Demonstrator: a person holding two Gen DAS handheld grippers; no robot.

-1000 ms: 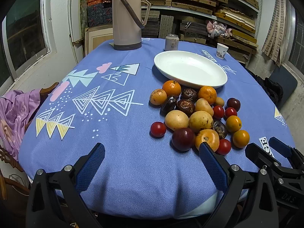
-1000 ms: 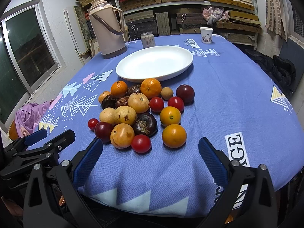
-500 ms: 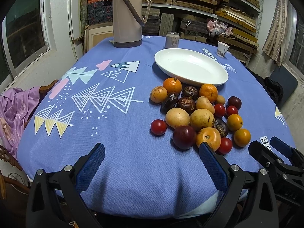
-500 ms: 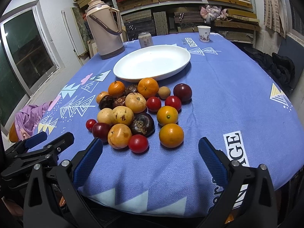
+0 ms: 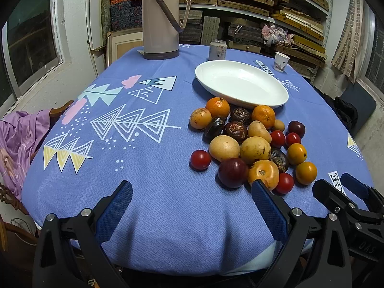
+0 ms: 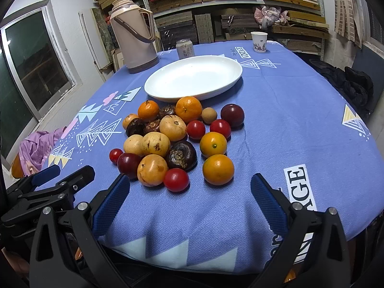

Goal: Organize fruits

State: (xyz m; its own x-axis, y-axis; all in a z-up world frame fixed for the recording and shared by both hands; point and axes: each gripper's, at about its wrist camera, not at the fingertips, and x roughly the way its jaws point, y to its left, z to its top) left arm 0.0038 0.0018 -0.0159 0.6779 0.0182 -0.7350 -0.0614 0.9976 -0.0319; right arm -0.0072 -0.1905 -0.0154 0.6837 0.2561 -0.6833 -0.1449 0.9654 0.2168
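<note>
A heap of fruit [image 5: 249,141] [image 6: 177,139] lies on the blue tablecloth: oranges, yellow pears, red tomatoes, dark plums and brown wrinkled fruits. Behind it stands an empty white oval plate [image 5: 240,84] [image 6: 194,76]. My left gripper [image 5: 192,206] hovers open over the table's near edge, left of the heap; its right finger [image 5: 268,206] sits just in front of an orange-yellow fruit [image 5: 264,172]. My right gripper [image 6: 189,201] is open too, low in front of the heap, with a red tomato [image 6: 176,179] and an orange [image 6: 218,169] closest. Neither holds anything.
A tan thermos [image 5: 161,16] [image 6: 134,36], a drink can [image 5: 217,50] [image 6: 184,48] and a paper cup [image 5: 281,62] [image 6: 259,41] stand at the table's far side. Shelves of stacked boxes fill the back wall. Purple cloth [image 5: 16,144] hangs over a chair at left.
Both grippers have risen and edged a little forward toward the fruit. Nothing on the table has moved, and both stay open.
</note>
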